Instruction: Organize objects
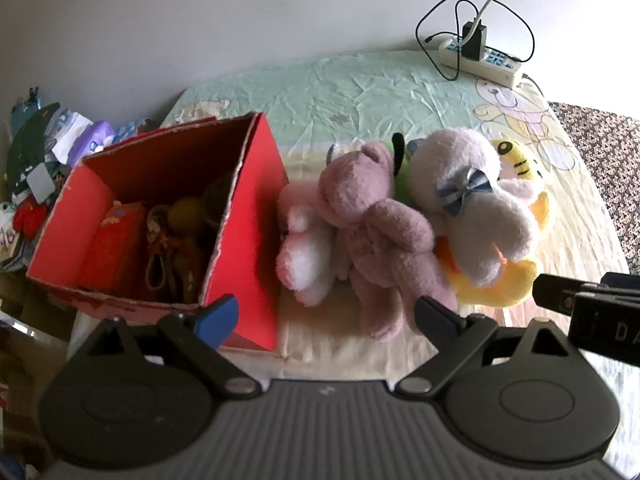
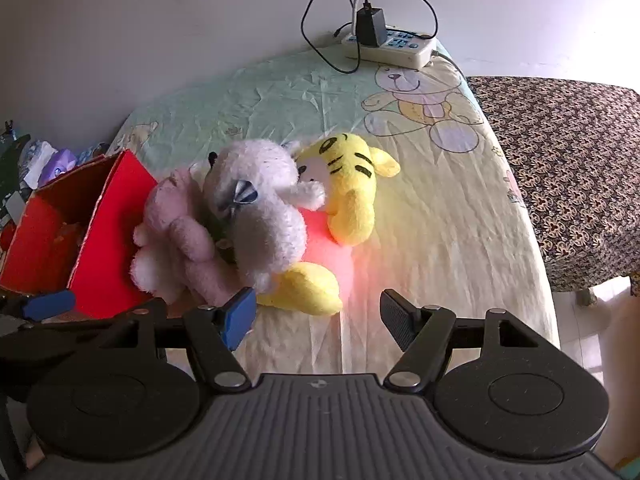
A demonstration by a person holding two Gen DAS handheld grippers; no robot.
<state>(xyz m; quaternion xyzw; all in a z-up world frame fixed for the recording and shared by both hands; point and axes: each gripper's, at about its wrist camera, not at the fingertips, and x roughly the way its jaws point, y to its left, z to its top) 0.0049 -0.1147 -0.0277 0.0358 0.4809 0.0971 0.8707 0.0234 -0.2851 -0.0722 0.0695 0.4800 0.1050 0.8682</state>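
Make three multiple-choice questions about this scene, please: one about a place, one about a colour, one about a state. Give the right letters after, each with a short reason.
1. Where does the power strip lie?
A. at the far edge of the bed, by the wall
B. inside the box
C. under the toys

2. What colour is the box?
A. green
B. red
C. white

3. How does the right gripper stand?
A. shut on the tiger
B. shut on nothing
C. open, holding nothing

Key:
1 A: the strip rests on the sheet next to the wall, beyond the toys.
2 B: its walls are red inside and out.
3 C: its fingers stand wide apart with only sheet between them; the yellow tiger lies ahead, untouched. The left gripper is open too.
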